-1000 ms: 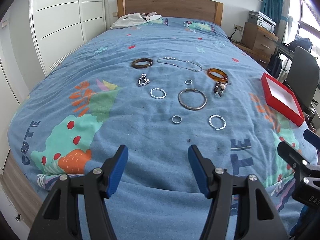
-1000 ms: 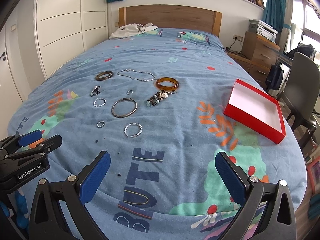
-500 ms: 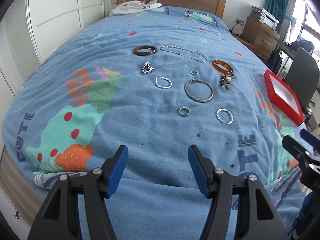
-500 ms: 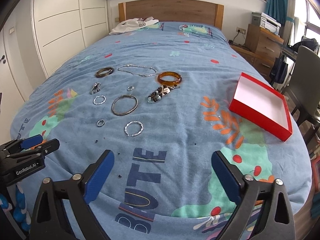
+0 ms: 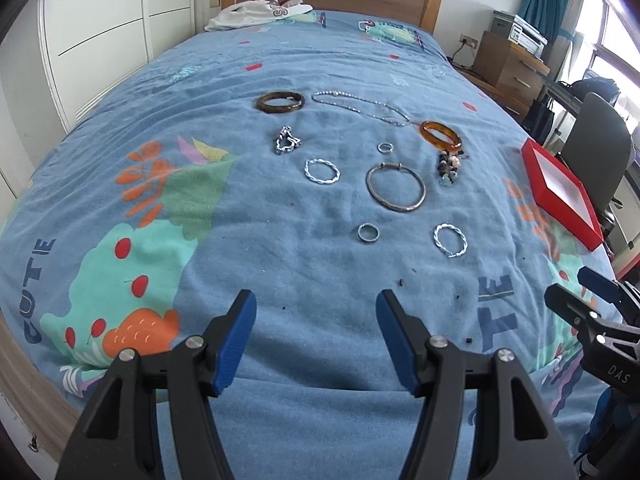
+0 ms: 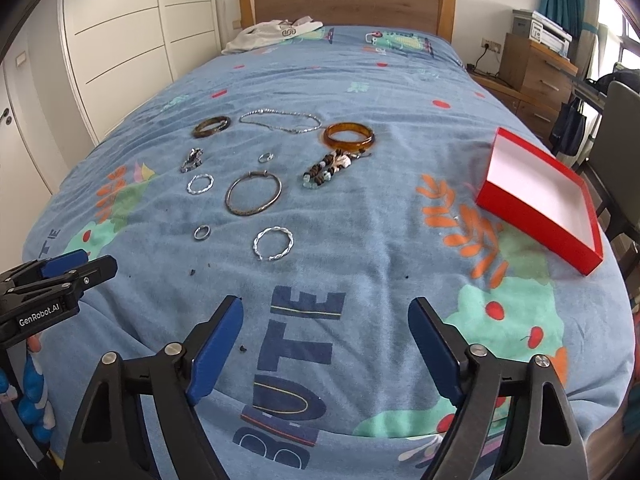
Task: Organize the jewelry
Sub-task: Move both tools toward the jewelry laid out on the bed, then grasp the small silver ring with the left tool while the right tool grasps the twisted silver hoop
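Left wrist view shows us the left gripper (image 5: pixel 316 312) hovering above the foot edge of the bed, its blue pads spread well apart with only bare blue bedspread (image 5: pixel 280 216) between them; at the right edge of that view we see the tips of the right gripper (image 5: pixel 576 292). From the right wrist view we find the right gripper (image 6: pixel 326 320) with its jaws wide, though they have just been closing a little, and nothing sits between them but the printed letters on the cover. The jewelry lies spread across the middle of the bed, well apart from both grippers: a dark bangle (image 6: pixel 211 126) and a silver chain necklace (image 6: pixel 280 120) farthest toward the headboard (image 6: pixel 348 4), an amber bangle (image 6: pixel 349 135) beside them with a beaded bracelet (image 6: pixel 330 168) just below it, a crumpled silver chain (image 6: pixel 193 160), a small ring (image 6: pixel 265 157), a twisted silver bracelet (image 6: pixel 200 184), a large plain silver bangle (image 6: pixel 253 193), a second ring (image 6: pixel 202 232) and a second twisted bracelet (image 6: pixel 273 243) nearest the foot edge. We see the red box (image 6: pixel 532 216) open and white inside, resting near the right edge of the bed, apart from every piece
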The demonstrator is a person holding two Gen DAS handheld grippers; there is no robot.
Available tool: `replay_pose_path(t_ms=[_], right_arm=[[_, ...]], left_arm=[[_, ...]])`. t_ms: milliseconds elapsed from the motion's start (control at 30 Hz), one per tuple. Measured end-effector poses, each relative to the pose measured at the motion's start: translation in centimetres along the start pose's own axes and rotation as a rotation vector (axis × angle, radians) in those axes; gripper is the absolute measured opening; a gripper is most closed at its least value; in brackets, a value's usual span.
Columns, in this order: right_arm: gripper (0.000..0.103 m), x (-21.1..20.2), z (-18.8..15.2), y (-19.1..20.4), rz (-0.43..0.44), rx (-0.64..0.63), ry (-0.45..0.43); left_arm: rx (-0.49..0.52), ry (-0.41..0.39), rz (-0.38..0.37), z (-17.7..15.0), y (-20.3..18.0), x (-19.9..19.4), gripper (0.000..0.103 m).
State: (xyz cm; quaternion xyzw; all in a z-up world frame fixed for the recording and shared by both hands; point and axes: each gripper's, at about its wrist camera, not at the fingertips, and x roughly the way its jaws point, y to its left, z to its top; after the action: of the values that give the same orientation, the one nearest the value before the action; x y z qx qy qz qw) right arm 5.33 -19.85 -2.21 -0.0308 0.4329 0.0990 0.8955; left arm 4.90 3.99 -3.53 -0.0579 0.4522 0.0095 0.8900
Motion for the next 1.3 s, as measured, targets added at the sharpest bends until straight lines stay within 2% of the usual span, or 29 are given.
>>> replay_pose_path(t_ms=[533,800,1100,1300], right_arm=[[0.08,3.4,1.9,0.8,0.056,-0.062,0.031],[0.07,6.4,2.8,1.3,0.109,-0.076,0.07],[0.067,9.6,3.2,1.6,0.152,-0.099,0.109],[0.064,11.3,3.3,1.9,0.17,-0.124,0.132]], left_arm=[[0.006,0.026,-0.025,2.5,-0.7,3.1,0.06],[0.006,0.052,-0.081,3.8,-1.3,5.7,0.06],[0.022,0.112,-0.1,4.5,-2.5,9.2,0.059],[0.02,0.158,-0.098,4.9,-2.4,11.8,0.047]])
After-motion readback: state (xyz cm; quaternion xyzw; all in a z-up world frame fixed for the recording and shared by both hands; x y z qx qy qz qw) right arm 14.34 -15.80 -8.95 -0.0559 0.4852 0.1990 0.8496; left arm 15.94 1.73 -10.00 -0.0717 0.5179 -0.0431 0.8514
